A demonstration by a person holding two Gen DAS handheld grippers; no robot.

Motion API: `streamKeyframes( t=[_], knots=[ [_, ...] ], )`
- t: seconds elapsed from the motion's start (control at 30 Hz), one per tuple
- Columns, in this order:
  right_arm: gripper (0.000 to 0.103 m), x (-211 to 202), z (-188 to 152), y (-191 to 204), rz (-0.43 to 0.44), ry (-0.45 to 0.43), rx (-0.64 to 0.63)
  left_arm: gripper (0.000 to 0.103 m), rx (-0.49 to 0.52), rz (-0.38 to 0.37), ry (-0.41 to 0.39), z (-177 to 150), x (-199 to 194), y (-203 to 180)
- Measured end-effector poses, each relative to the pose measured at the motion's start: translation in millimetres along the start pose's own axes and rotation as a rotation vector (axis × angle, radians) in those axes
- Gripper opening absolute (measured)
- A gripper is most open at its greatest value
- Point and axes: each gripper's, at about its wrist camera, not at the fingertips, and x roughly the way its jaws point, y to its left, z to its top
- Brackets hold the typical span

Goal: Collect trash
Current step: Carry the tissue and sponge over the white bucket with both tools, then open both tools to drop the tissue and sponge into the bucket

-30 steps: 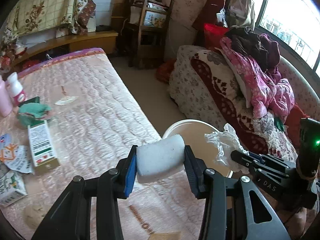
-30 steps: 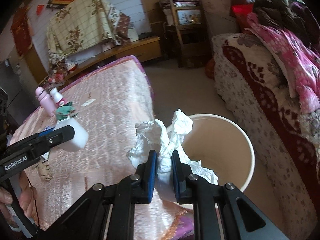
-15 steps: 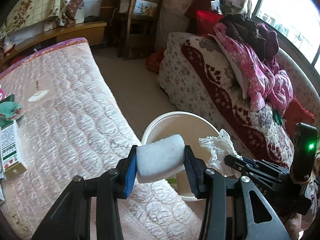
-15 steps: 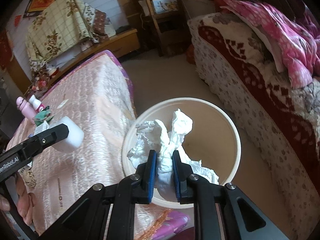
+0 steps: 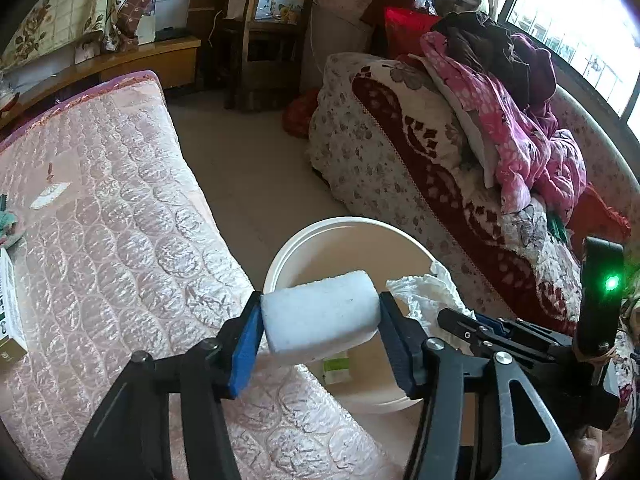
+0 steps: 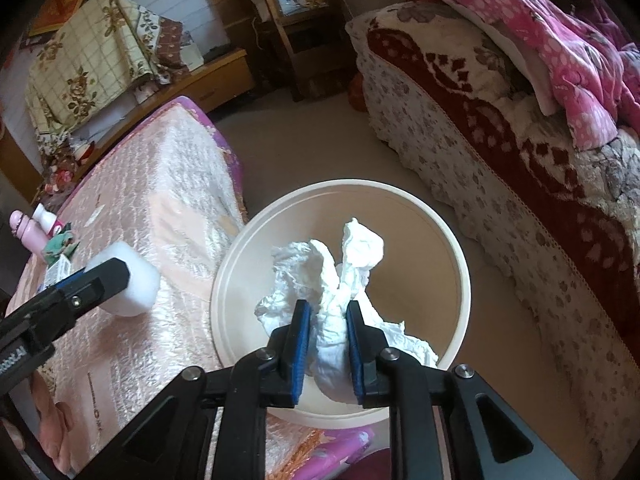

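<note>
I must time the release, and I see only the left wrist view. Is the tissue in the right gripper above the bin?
Observer: Yes. The tissue hangs over the bin mouth. The right gripper has just been opening its jaws, with its pads on the tissue.
Operator: Is the foam over the bin too?
Observer: From the right wrist, the foam shows against the mattress, left of the rim. The left gripper has just been opening too, with the foam between its pads.
Operator: Is anything else on the mattress?
Observer: A pink bottle and a white bottle stand at its far side.
</note>
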Motion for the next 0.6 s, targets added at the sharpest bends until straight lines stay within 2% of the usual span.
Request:
streamKeyframes(
  t=[0.07, 0.13, 0.17, 0.2, 0.23, 0.3, 0.6],
  knots=[
    [0.021, 1, 0, 0, 0.004, 0.000, 0.003, 0.062, -0.003, -0.011, 0.000, 1, 1, 0],
    [0.026, 2, 0, -2, 0.015, 0.000, 0.011, 0.065, -0.009, -0.019, 0.003, 1, 1, 2],
    [0.041, 2, 0, -3, 0.019, -0.002, 0.017, 0.069, -0.013, -0.023, 0.001, 1, 0, 3],
    [0.072, 2, 0, -4, 0.029, -0.005, 0.025, 0.070, -0.018, -0.021, -0.001, 1, 0, 4],
    [0.082, 2, 0, -4, 0.042, -0.010, 0.031, 0.071, -0.024, -0.020, -0.004, 2, 0, 5],
    [0.084, -1, -1, -4, 0.064, -0.026, 0.044, 0.071, -0.029, -0.022, -0.004, 2, -2, 7],
    [0.084, -5, -1, 0, 0.054, -0.021, 0.041, 0.071, -0.037, 0.007, -0.015, -1, -12, 13]
  ],
)
